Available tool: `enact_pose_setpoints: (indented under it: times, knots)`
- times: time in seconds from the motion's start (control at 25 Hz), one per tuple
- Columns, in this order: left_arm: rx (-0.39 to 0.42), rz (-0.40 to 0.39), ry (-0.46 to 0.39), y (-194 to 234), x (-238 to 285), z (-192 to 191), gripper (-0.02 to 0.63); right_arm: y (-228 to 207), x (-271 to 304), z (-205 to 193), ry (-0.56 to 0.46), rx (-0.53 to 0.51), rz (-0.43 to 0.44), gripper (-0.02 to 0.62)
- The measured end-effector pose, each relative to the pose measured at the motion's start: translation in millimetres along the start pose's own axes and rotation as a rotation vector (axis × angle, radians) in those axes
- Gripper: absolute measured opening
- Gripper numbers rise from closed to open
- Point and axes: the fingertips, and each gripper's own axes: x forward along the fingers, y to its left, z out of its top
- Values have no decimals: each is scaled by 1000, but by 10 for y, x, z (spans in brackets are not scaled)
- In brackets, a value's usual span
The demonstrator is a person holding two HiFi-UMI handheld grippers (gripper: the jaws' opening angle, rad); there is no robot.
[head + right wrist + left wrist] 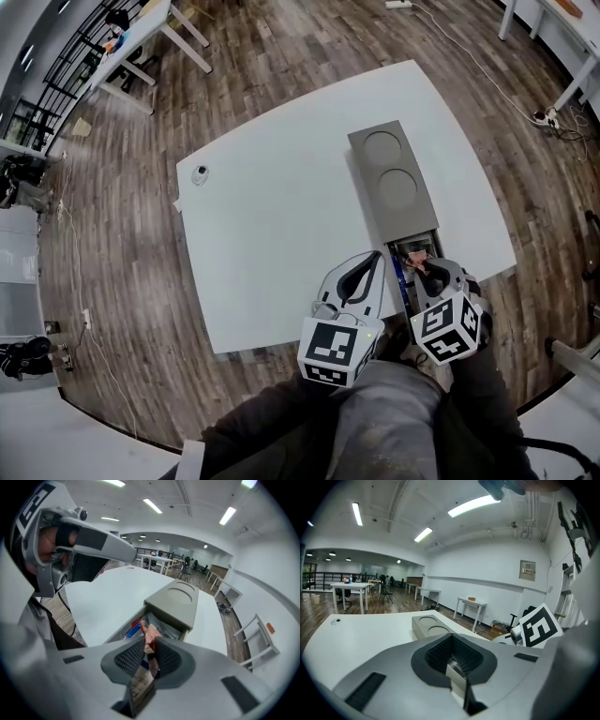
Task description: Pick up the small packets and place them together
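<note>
A grey box (394,183) with two round recesses in its lid lies on the white table (272,244). Its drawer (404,274) is pulled out toward me and holds several small packets (132,629) in red, blue and clear wrap. My right gripper (150,645) hangs over the drawer, shut on a small pinkish packet (151,633) that stands up between the pads. In the head view this right gripper (427,272) is at the drawer's near end. My left gripper (375,261) sits just left of the drawer, shut and empty; in its own view the left gripper (451,654) points past the box (429,625).
A small round white object (199,173) lies near the table's far left corner. The table's front edge runs just under both grippers, with my legs (394,422) below it. Other white tables (150,28) stand across the wooden floor.
</note>
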Motion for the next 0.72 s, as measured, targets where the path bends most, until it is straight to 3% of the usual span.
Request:
enact_pose_setpoints:
  times: [0.4,0.72]
  knots:
    - [9,13,-50,-427,-218,15,3,110,-510,-1,-139,-6,-20,71]
    - [29,28,-77,-197,-120,235,3,-196,-465,514,-214,-34,-54,71]
